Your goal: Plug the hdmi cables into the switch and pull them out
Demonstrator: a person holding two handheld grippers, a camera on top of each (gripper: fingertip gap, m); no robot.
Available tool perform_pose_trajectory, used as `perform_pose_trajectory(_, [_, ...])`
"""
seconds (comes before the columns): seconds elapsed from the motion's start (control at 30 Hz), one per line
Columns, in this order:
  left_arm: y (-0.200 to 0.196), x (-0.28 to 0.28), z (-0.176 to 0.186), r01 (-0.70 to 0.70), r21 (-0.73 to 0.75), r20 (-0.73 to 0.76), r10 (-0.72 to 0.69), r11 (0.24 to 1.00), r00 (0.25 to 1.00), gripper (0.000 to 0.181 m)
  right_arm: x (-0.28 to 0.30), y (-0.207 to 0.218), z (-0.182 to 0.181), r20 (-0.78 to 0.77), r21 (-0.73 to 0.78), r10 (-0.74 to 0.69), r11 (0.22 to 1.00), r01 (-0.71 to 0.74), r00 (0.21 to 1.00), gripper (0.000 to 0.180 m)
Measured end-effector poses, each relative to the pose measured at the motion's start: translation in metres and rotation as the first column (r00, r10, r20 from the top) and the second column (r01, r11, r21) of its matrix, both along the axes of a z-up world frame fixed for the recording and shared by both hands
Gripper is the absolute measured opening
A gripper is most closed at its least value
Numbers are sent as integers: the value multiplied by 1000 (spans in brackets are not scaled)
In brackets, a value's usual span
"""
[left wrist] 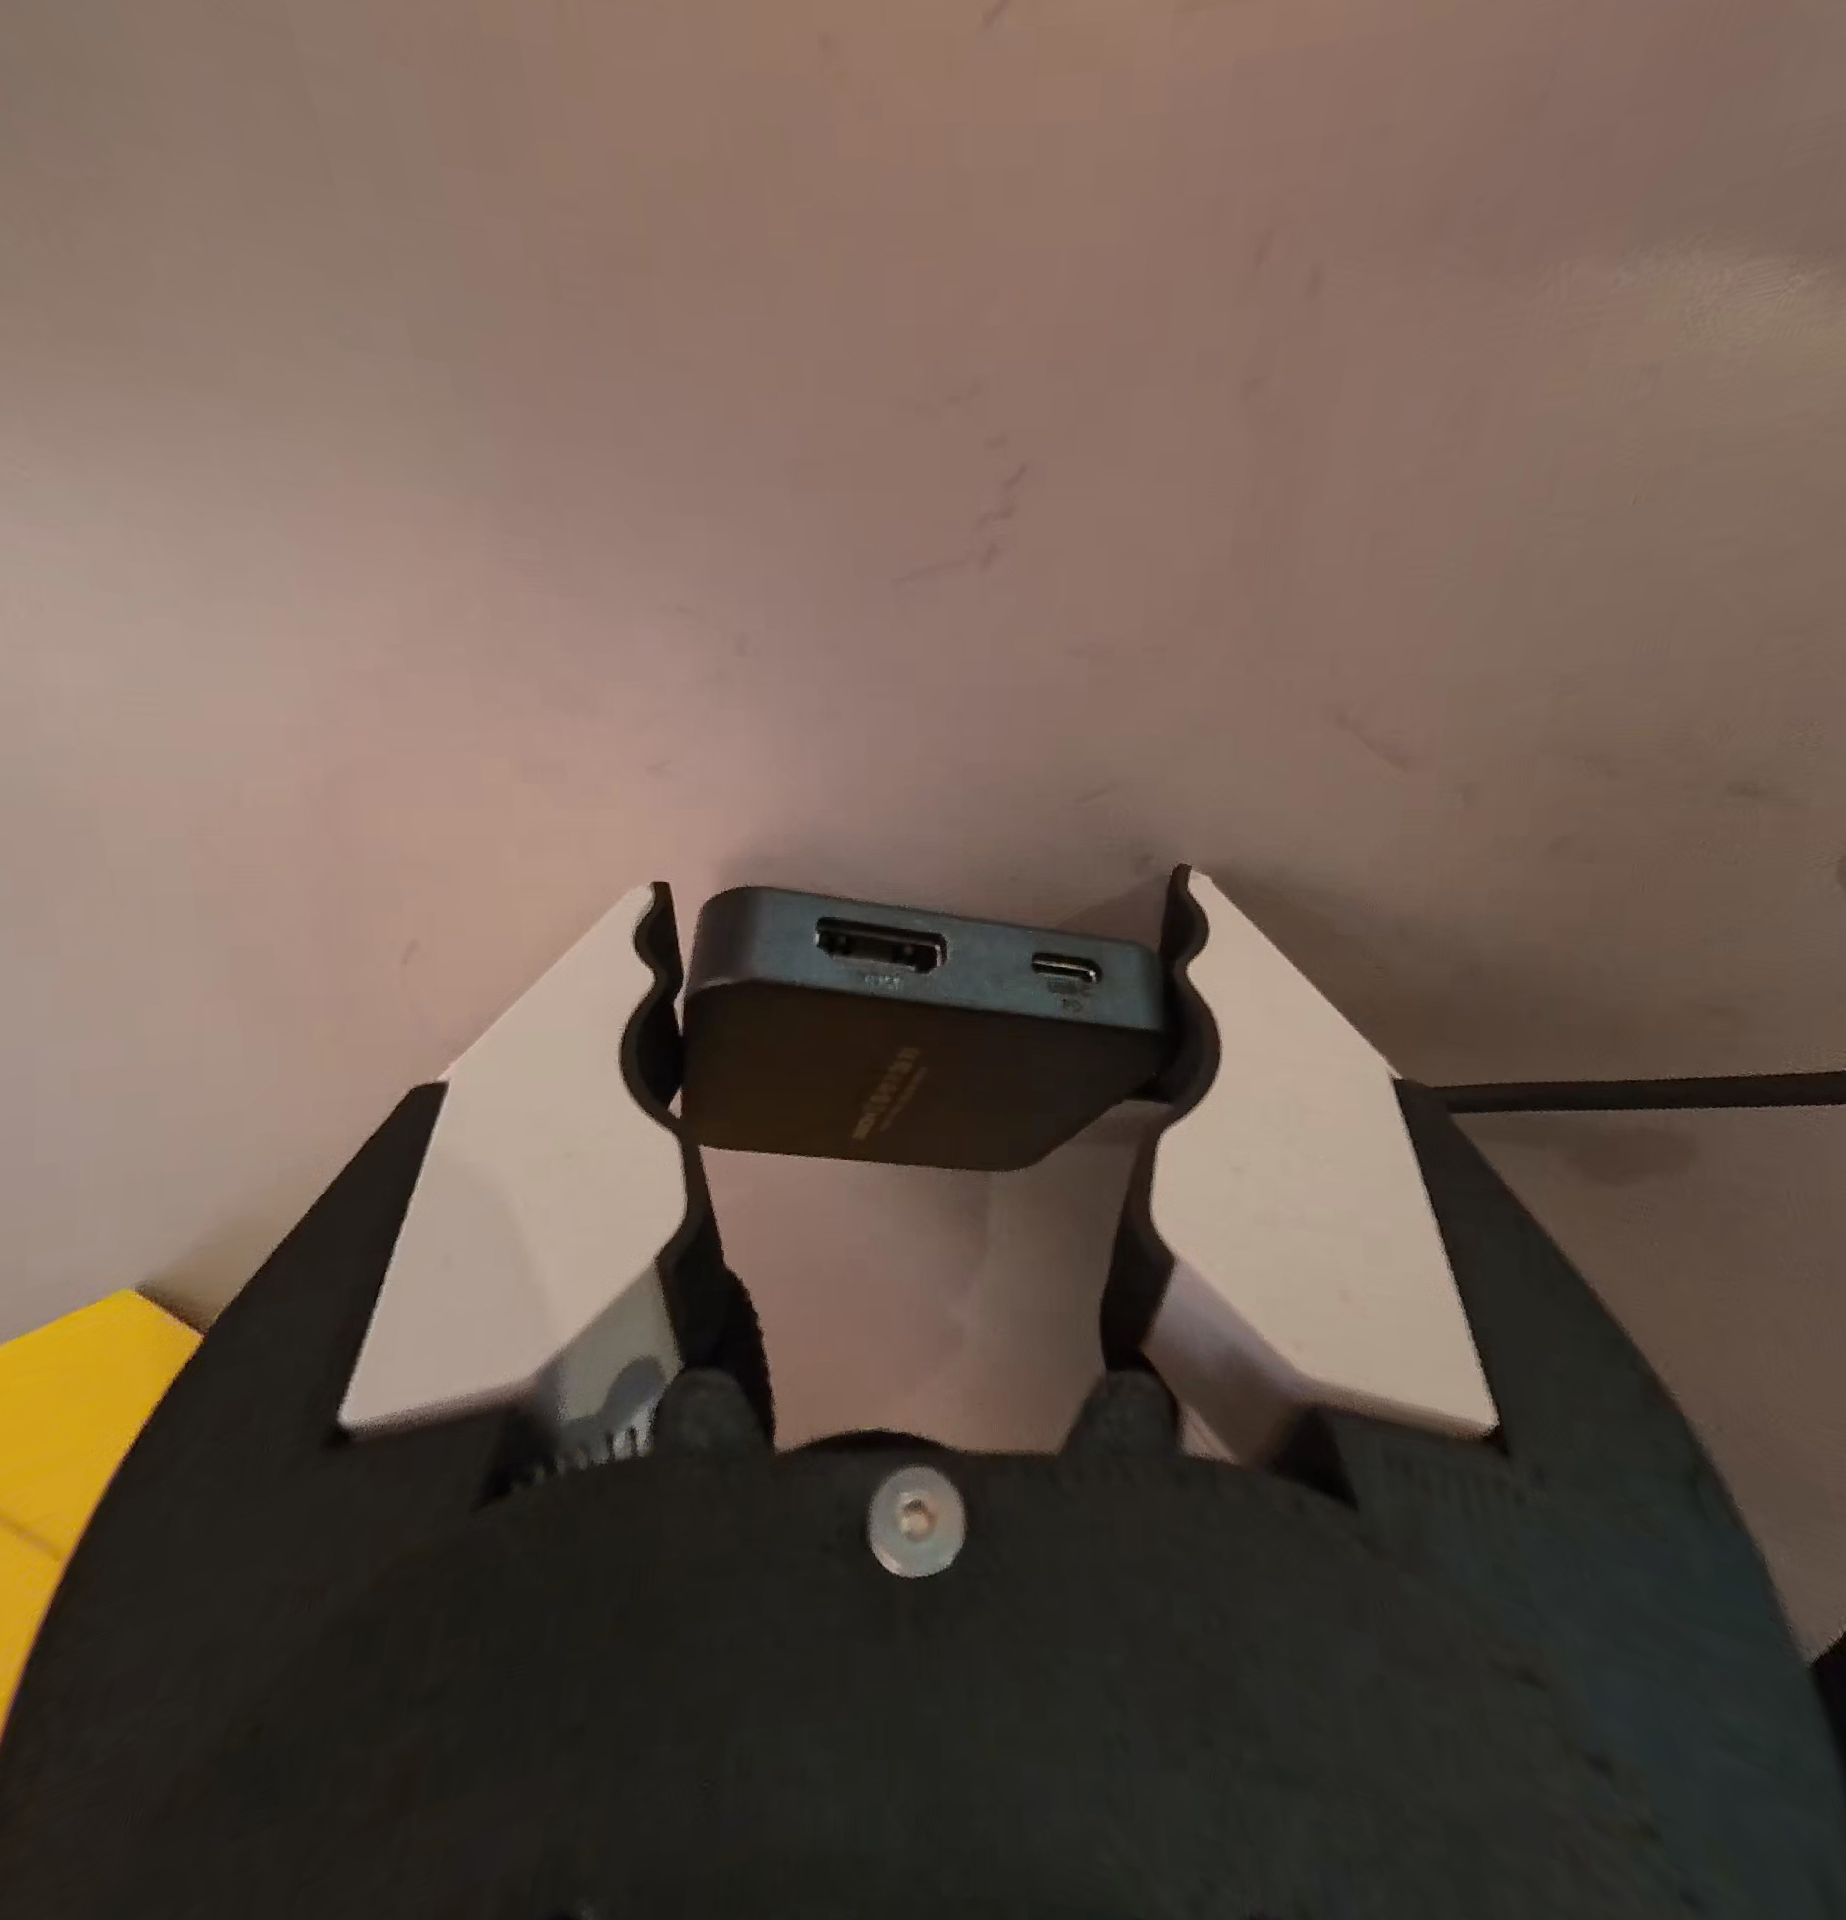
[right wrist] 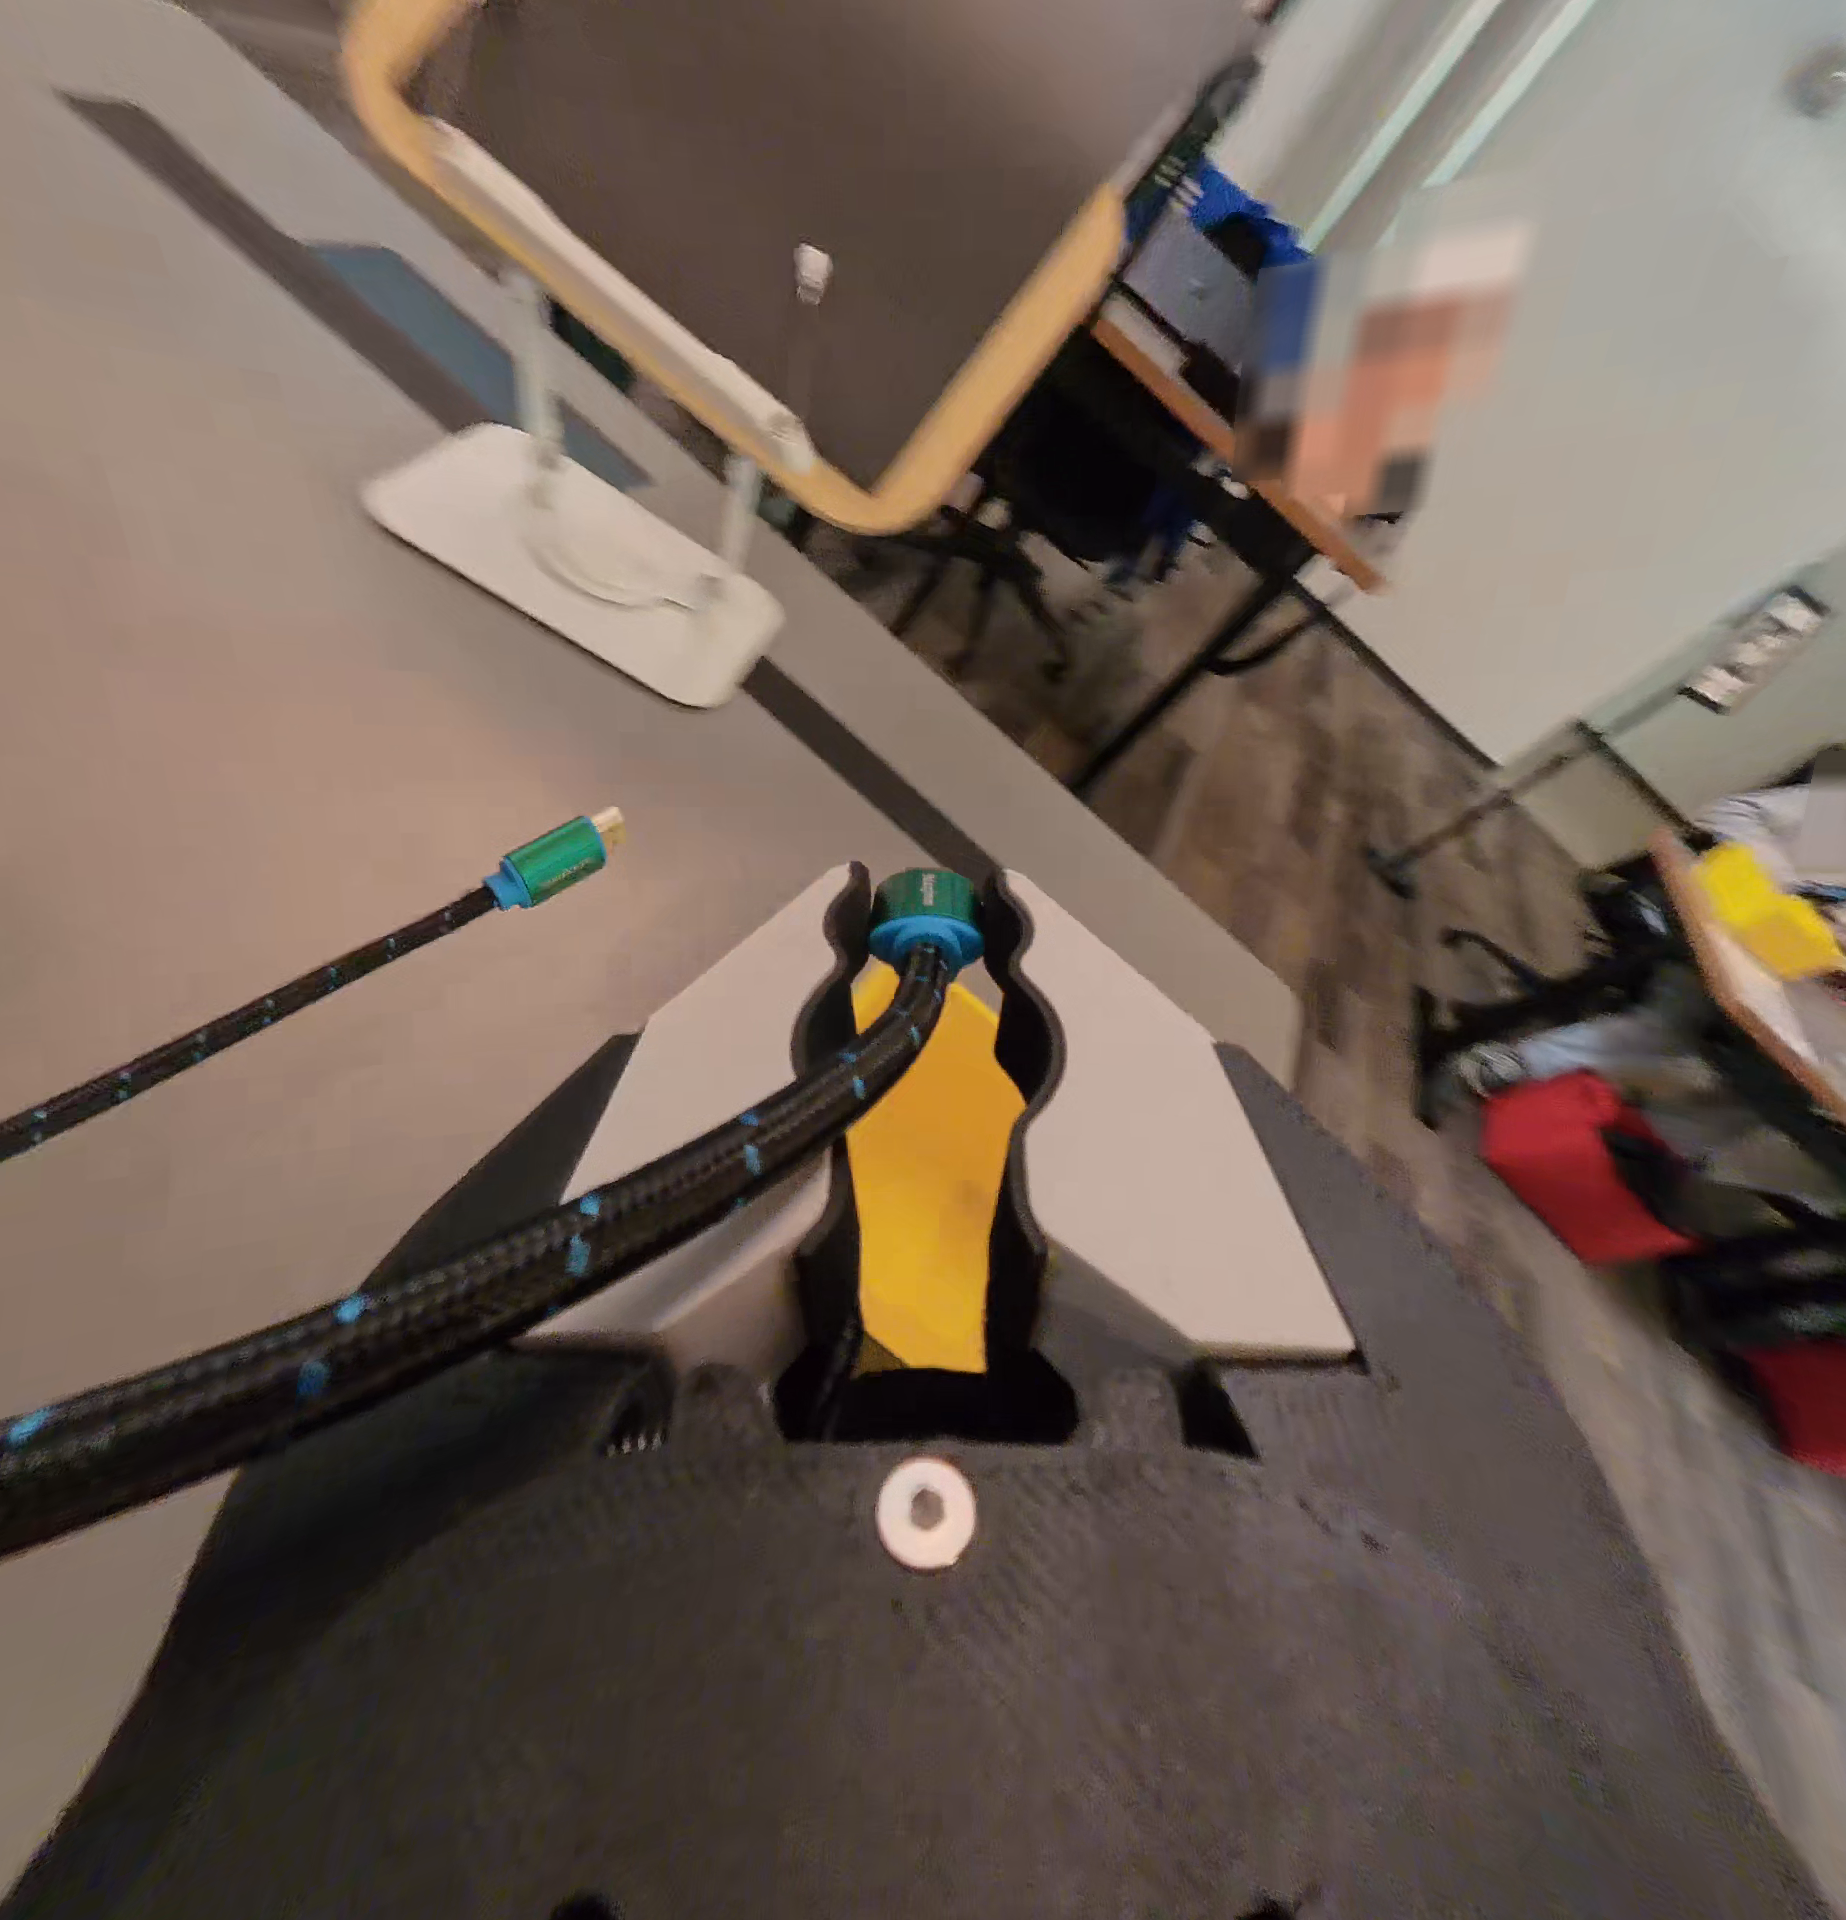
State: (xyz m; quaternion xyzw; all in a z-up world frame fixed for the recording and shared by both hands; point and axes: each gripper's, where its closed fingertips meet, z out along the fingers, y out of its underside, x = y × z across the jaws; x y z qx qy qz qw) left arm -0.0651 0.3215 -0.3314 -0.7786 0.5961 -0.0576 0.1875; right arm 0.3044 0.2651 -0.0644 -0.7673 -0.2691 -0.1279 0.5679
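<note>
In the left wrist view my left gripper (left wrist: 924, 935) is shut on a small dark grey HDMI switch (left wrist: 919, 1049) and holds it above the grey table. An empty HDMI port (left wrist: 880, 948) and a small oval port (left wrist: 1066, 971) face away from me. In the right wrist view my right gripper (right wrist: 924, 914) is shut on the green metal plug (right wrist: 924, 904) of a black braided HDMI cable (right wrist: 586, 1216) that bends back to the left. A second green HDMI plug (right wrist: 560, 857) on its own braided cable lies free on the table to the left.
A black cable (left wrist: 1667, 1093) lies on the table at the right of the left wrist view, a yellow object (left wrist: 57, 1455) at the lower left. A white monitor stand (right wrist: 576, 561) sits on the grey table (right wrist: 223, 675). A yellow object (right wrist: 929, 1174) lies below my right fingers. Chairs, bags and floor are right. Tip to tip, the grippers are about 45 cm apart.
</note>
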Motion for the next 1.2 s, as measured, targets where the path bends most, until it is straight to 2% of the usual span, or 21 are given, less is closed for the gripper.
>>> perform_pose_trajectory(0.2, [-1, -1, 0, -18, 3, 13, 18, 1000, 1000, 90, 107, -11, 16, 125, 91, -251, 966, 241, 960, 19])
perform_pose_trajectory(0.3, [-2, -2, 0, -20, -2, 12, 20, 1000, 1000, 90, 139, -12, -1, 165, 103, -326, 944, 312, 931, 19])
perform_pose_trajectory(0.47, [-2, -1, 0, -26, -4, 9, 26, 1000, 1000, 90, 161, -11, -52, 363, 113, -396, 917, 382, 843, 19])
perform_pose_trajectory(0.63, [-3, -1, 0, -22, -7, 10, 23, 1000, 1000, 90, 155, -14, -96, 507, 54, -326, 936, 348, 798, 21])
perform_pose_trajectory(0.77, [-3, -1, 0, -21, -13, 14, 22, 1000, 1000, 90, 159, -24, -133, 596, -105, -224, 930, 351, 771, 23])
perform_pose_trajectory(0.97, [-3, 2, -1, -19, -17, 27, 19, 1000, 999, 90, 157, -43, -153, 717, -250, -25, 923, 291, 696, 17])
perform_pose_trajectory(1.03, [-4, 2, -1, -18, -20, 31, 19, 1000, 999, 90, 160, -54, -166, 671, -376, 34, 877, 300, 741, 17])
perform_pose_trajectory(1.07, [-4, 2, -1, -18, -21, 32, 19, 1000, 999, 90, 168, -63, -175, 674, -449, 63, 826, 340, 736, 20])
perform_pose_trajectory(1.1, [-4, 2, -1, -17, -21, 32, 18, 1000, 999, 90, 178, -72, -183, 687, -505, 87, 770, 389, 721, 31])
perform_pose_trajectory(1.13, [-4, 3, -1, -16, -20, 33, 17, 1000, 999, 90, 185, -75, -187, 702, -524, 104, 745, 412, 705, 42])
perform_pose_trajectory(1.2, [-5, 3, -1, -13, -20, 35, 14, 1000, 999, 90, 190, -76, -186, 694, -537, 102, 733, 417, 713, 47])
